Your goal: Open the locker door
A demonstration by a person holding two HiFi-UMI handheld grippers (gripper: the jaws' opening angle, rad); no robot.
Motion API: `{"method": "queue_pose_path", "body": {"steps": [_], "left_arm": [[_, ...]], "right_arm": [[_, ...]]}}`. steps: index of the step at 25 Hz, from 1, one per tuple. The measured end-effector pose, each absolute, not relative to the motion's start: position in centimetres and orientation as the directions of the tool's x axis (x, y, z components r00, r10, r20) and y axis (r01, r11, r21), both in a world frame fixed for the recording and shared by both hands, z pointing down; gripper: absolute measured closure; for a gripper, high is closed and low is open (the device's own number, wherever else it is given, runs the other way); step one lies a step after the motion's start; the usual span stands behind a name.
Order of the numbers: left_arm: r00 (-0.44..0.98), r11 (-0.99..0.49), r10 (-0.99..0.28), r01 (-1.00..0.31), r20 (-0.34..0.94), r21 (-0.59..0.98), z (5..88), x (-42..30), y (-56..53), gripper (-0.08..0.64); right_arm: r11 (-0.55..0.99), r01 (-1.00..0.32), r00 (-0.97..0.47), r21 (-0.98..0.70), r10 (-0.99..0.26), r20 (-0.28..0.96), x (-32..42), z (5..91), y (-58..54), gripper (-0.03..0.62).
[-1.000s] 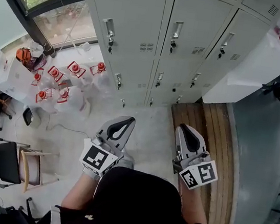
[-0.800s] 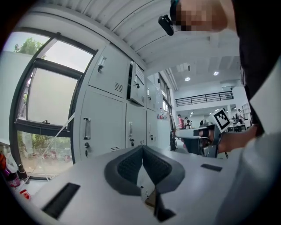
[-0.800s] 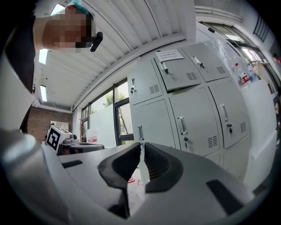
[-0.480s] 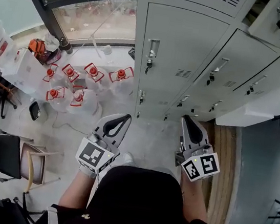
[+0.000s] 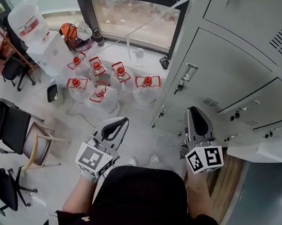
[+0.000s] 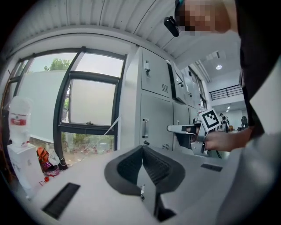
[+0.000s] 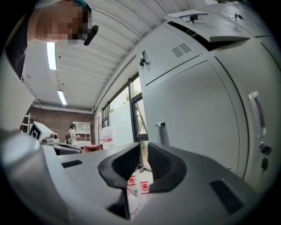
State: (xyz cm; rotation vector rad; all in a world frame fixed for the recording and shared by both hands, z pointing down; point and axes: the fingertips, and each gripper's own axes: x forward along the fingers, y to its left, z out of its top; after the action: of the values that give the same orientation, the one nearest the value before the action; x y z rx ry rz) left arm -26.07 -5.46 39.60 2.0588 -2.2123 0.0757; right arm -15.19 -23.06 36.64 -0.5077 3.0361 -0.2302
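A bank of grey lockers (image 5: 255, 42) fills the upper right of the head view. The nearest locker door (image 5: 223, 82) is closed and has a vertical handle (image 5: 188, 73) with a lock below it. My left gripper (image 5: 121, 121) hovers over the floor to the left of the lockers, shut and empty. My right gripper (image 5: 195, 112) points at the lower lockers, short of them; it is shut to a thin slit with nothing in it. In the left gripper view the jaws (image 6: 142, 147) meet, facing the handle (image 6: 145, 127). The right gripper (image 7: 144, 147) faces a door (image 7: 206, 114).
Several clear water jugs with red caps (image 5: 102, 75) stand on the floor by the window (image 5: 133, 20). Black chairs (image 5: 2, 121) and a wooden chair (image 5: 37, 144) stand at the left. One upper locker door (image 7: 206, 33) hangs ajar. A wooden platform (image 5: 227, 181) lies at the right.
The head view has swung left along the lockers toward the window, so the jugs and chairs now sit nearer the centre. Both grippers stay held out in front, shut.
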Motion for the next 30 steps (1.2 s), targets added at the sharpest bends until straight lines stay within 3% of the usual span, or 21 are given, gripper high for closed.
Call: {"method": "queue_pose_path", "body": {"steps": [7, 10, 17, 30], "left_arm": [[-0.209, 0.214, -0.969, -0.976, 0.129, 0.028, 39.3, -28.5, -5.3, 0.537], [-0.259, 0.266, -0.955, -0.963, 0.142, 0.031, 39.7, -29.1, -5.0, 0.537], [-0.335, 0.342, -0.931, -0.94, 0.145, 0.025, 38.9, -30.5, -4.4, 0.537], [-0.367, 0.376, -0.915, -0.926, 0.169, 0.021, 39.6, -30.8, -4.3, 0.537]], "right_arm": [[0.945, -0.273, -0.956, -0.182, -0.287, -0.061, -20.6, 36.6, -27.0, 0.534], [0.943, -0.274, -0.955, -0.19, -0.29, -0.061, -22.2, 36.9, -28.3, 0.455], [0.929, -0.295, -0.946, -0.225, -0.317, -0.067, -25.2, 37.1, -30.3, 0.416], [0.925, -0.353, -0.931, -0.137, -0.362, -0.042, -27.2, 37.6, -30.5, 0.414]]}}
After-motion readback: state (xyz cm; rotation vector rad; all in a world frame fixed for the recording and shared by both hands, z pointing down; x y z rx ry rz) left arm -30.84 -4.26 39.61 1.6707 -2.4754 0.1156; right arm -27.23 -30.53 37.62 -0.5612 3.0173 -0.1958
